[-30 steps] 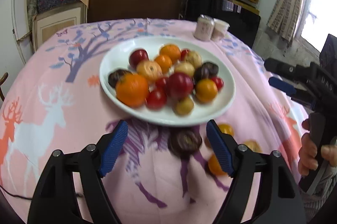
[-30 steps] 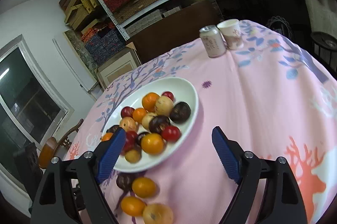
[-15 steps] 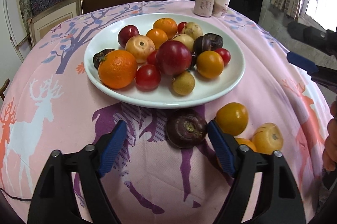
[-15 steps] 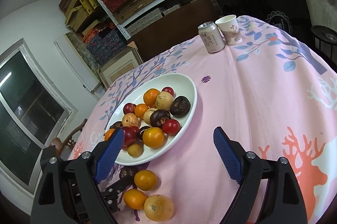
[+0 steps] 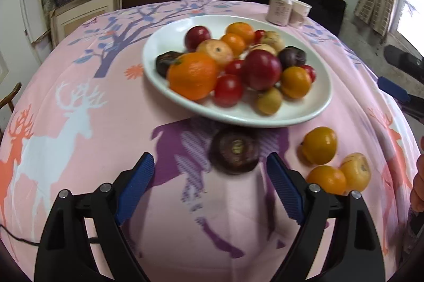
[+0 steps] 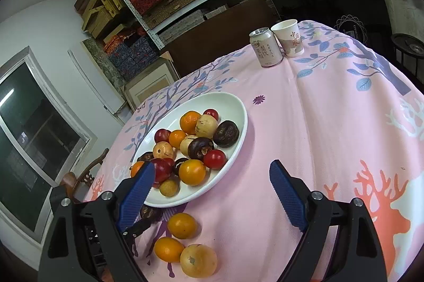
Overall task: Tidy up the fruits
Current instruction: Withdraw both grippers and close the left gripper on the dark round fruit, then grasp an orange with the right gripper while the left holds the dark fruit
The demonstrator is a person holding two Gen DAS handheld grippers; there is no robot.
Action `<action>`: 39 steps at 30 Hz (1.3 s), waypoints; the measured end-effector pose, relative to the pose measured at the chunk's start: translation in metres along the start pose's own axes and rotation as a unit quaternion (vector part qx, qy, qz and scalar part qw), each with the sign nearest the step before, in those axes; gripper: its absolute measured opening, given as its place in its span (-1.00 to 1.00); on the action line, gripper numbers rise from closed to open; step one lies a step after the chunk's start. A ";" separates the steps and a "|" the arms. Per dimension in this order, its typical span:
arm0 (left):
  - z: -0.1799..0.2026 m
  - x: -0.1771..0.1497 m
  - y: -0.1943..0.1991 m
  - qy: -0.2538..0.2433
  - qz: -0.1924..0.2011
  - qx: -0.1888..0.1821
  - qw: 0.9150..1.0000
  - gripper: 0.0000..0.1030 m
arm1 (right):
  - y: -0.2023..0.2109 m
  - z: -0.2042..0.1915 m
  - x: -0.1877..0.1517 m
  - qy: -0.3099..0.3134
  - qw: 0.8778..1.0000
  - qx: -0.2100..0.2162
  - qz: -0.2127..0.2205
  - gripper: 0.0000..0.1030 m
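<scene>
Hovering over the pink tablecloth (image 5: 79, 149), my left gripper (image 5: 210, 184) is opening, its jaws empty, with the dark purple fruit (image 5: 234, 153) just ahead near the white plate (image 5: 164, 48). My right gripper (image 6: 212, 186) hangs spread and empty beside that plate.

Ahead of my left gripper (image 5: 210, 184), whose jaws are opening, the pink deer-print tablecloth (image 5: 87, 139) lies bare on the left side. A dark purple round fruit (image 5: 234, 153) sits just beyond the fingertips, close against the white oval plate (image 5: 322, 101) heaped with fruit. Three orange and yellow fruits (image 5: 320, 145) crowd the right side. Between my right gripper (image 6: 212, 182) fingers the cloth is free up to a pale drink can (image 6: 265, 47) and a paper cup (image 6: 288, 41).
</scene>
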State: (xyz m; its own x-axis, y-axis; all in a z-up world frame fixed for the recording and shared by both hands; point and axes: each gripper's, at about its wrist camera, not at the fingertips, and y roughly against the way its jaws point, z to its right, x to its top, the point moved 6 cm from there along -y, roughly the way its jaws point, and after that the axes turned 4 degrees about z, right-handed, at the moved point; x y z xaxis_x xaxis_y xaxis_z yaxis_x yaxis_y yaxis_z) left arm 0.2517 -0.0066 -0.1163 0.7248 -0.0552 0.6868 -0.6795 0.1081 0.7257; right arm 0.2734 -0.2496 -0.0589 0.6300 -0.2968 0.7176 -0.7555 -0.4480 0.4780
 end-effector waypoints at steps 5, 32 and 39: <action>0.014 0.002 -0.011 -0.014 -0.011 -0.022 1.000 0.22 | -0.002 -0.002 -0.002 0.004 1.000 -0.002 -0.005 0.73; 0.011 0.002 -0.006 -0.018 -0.004 -0.015 1.000 -0.20 | -0.052 -0.050 -0.076 0.169 0.974 -0.011 -0.149 0.18; 0.012 0.003 -0.004 -0.021 0.001 -0.009 1.000 -0.20 | -0.059 -0.052 -0.083 0.163 0.972 -0.002 -0.168 -0.05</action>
State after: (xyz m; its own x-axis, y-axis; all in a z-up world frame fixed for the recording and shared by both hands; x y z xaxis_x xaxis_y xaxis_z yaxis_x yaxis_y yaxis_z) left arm 0.2551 -0.0188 -0.1170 0.7182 -0.0961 0.6892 -0.6781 0.1257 0.7241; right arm 0.2565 -0.1542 -0.1202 0.7516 0.1480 0.6428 -0.5187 -0.4695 0.7145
